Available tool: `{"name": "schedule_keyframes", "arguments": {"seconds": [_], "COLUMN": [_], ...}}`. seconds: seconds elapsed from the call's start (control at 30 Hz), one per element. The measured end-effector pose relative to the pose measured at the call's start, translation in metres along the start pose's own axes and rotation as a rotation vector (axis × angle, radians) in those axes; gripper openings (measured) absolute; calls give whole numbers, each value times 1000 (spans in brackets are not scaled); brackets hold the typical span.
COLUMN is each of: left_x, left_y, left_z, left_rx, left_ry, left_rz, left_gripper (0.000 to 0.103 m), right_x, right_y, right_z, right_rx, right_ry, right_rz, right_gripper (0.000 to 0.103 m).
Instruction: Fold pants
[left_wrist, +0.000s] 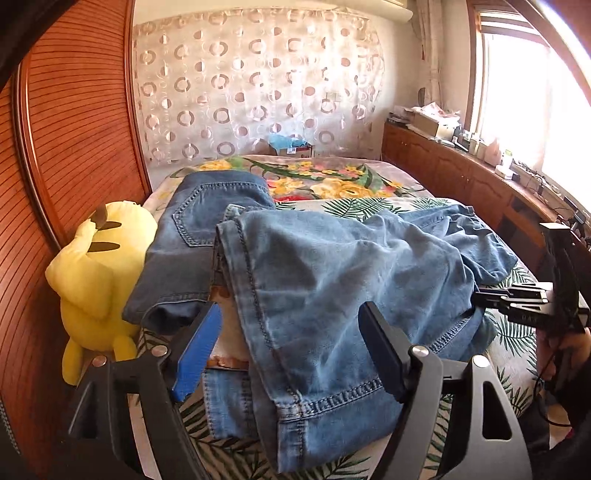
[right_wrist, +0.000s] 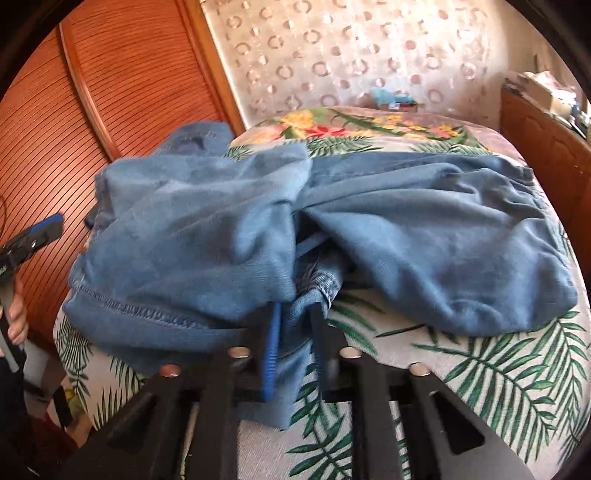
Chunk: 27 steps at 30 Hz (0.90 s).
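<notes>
Light blue jeans (left_wrist: 332, 280) lie crumpled across the leaf-print bed (left_wrist: 517, 354), one hemmed leg end hanging toward me over the near edge. My left gripper (left_wrist: 291, 332) is open, its jaws wide apart on either side of that leg, holding nothing. My right gripper (right_wrist: 295, 325) is shut on a bunched fold of the jeans (right_wrist: 424, 229) at the front of the bed. It also shows in the left wrist view (left_wrist: 480, 295), at the right edge of the jeans. A second, darker pair of jeans (left_wrist: 207, 229) lies folded at the left.
A yellow plush toy (left_wrist: 96, 280) leans against the wooden slatted wardrobe (left_wrist: 74, 129) at the left. A floral blanket (left_wrist: 325, 177) covers the far bed. A wooden cabinet (left_wrist: 461, 177) with clutter runs under the window on the right. A patterned curtain (left_wrist: 258, 81) hangs behind.
</notes>
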<state>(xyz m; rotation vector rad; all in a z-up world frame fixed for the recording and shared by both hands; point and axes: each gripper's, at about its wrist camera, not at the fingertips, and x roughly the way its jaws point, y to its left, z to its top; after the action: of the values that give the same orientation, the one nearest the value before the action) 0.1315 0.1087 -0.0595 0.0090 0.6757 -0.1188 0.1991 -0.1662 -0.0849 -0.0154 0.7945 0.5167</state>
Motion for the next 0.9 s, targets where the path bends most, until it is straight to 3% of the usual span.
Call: {"name": "schedule_keyframes", "arguments": {"seconds": [0.23,0.7,0.8,0.87,0.9], "left_x": [5,6,7,8,9], "left_y": [-17,-51,-60,-65,-68], "left_z": [-4,-3,-3,-3,-4], "left_rx": [19,66,71,75,80], "left_ry": [16,10,11,14,16], "left_rz": [-12,-56,-65,-74,-77], "left_gripper": [77,77,77,77,77], "right_x": [-29,-62,-72,-78,-81], "right_y": [-2,-6,-18,-27,-34], "right_z": [-16,-33,-32,-30,-30], "right_rx": [-4,19,23,30,32], "right_ry": [-23,-73,-101,-116,-126], "right_rz": [-2,-35,-83,-129,-157], "right_gripper": [4,6,12,23,34]}}
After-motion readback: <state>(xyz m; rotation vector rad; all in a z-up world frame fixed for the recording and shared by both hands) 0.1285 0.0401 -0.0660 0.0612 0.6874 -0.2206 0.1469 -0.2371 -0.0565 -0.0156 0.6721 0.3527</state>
